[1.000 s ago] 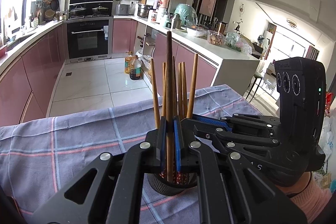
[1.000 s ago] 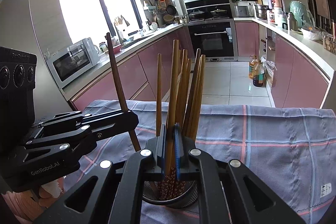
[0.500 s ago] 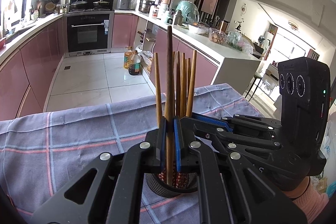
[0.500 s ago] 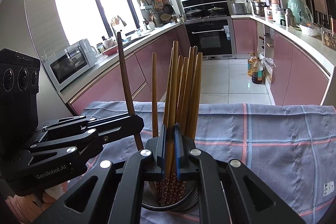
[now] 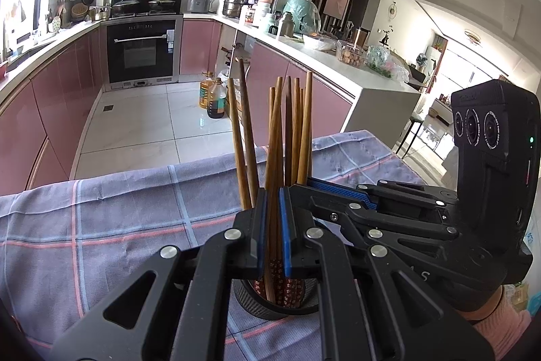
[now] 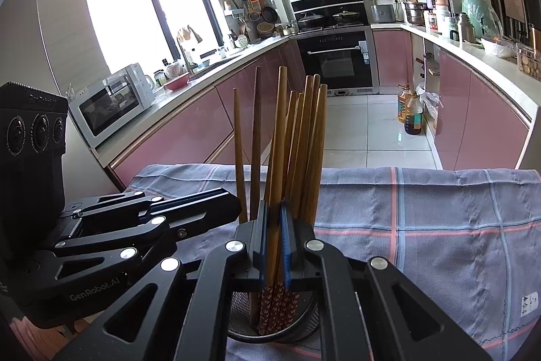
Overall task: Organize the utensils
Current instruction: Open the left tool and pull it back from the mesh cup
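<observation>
A dark mesh cup (image 5: 270,307) stands on the checked cloth and holds several wooden chopsticks (image 5: 294,137) upright. It also shows in the right wrist view (image 6: 304,323). My left gripper (image 5: 273,225) sits just above the cup with its jaws slightly apart; chopsticks pass between them, and a dark chopstick (image 5: 248,137) stands loose in the cup. My right gripper (image 6: 274,242) is shut on a light wooden chopstick (image 6: 279,137) whose lower end is in the cup. Each gripper shows in the other's view, close beside the cup.
The grey-blue checked cloth (image 6: 439,225) covers the table; its far edge drops to a tiled kitchen floor. Pink cabinets, an oven and cluttered counters lie beyond. A microwave (image 6: 111,104) stands on the left counter.
My left gripper let go of the dark chopstick, which dropped into the cup and now leans left. My right gripper lowered its chopstick deeper into the cup.
</observation>
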Tool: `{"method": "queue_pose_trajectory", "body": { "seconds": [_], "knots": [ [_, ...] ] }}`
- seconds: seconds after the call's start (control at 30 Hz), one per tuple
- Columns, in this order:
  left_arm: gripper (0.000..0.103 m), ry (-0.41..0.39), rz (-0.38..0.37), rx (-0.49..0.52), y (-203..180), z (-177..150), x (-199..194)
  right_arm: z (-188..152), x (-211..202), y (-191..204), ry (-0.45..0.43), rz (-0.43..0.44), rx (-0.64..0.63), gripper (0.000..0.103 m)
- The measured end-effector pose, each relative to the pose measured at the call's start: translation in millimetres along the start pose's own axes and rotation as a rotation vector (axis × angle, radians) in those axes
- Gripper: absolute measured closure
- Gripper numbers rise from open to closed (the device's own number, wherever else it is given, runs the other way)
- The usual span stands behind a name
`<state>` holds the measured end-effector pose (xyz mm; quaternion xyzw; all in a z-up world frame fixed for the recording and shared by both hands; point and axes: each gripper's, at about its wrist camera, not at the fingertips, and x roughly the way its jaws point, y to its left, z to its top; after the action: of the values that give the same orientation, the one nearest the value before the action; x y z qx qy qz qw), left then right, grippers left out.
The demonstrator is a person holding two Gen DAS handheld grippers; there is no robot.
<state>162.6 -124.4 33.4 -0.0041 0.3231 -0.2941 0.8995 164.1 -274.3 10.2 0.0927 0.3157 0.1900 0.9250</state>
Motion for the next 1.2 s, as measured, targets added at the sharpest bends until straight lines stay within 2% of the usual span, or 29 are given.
{"method": "queue_pose_trajectory", "body": {
  "seconds": [1.1,1.2],
  "knots": [
    [0.095,0.020,-0.004,-0.003,8.7,-10.9,8.4,-0.3,-1.8,-2.7,-0.014,0.004,0.013,0.096],
    [0.089,0.007,0.009,0.004,7.7,-14.2,4.4,-1.3,-4.9,-3.3,-0.020,0.009,0.015,0.095]
  ]
}}
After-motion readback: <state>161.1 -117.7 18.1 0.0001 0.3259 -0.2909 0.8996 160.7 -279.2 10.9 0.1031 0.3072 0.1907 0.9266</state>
